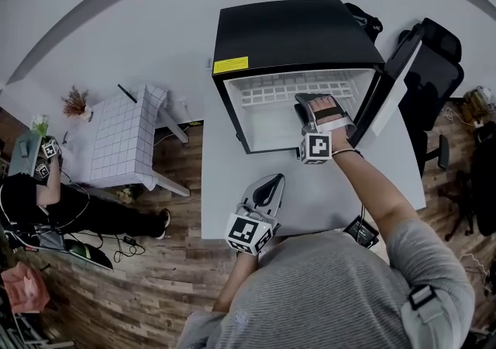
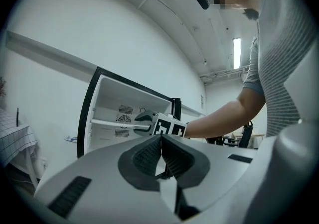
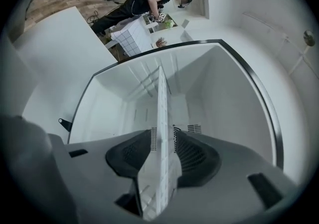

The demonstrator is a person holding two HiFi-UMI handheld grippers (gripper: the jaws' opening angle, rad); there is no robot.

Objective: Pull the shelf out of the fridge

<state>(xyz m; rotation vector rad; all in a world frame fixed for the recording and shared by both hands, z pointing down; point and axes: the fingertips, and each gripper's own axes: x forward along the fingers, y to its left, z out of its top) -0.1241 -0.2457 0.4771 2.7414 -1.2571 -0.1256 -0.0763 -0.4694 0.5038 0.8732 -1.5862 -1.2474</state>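
One white desk point(image 1: 232, 208) lies under both sets of fingers and carries a black fridge point(image 1: 294, 29), which stands ahead of them. The fridge door point(image 1: 391, 95) is swung wide open, off to the right of the right fingers. Inside the white compartment sits the white grid shelf point(image 1: 267, 95), still in the fridge, with its front edge at the opening. The right gripper point(image 1: 310, 101) reaches into that opening. Seen from its own camera, the shelf point(image 3: 162, 98) runs edge-on straight between the right gripper's point(image 3: 163, 141) fingers and on past their tips toward the back wall. The fingers are spread to either side of it, with a thin gap showing at each pad. The left gripper point(image 1: 273, 181) hangs over the bare desk, well short of the fridge. Its point(image 2: 161, 141) fingers are pressed together with nothing between them, and they point at the open compartment.
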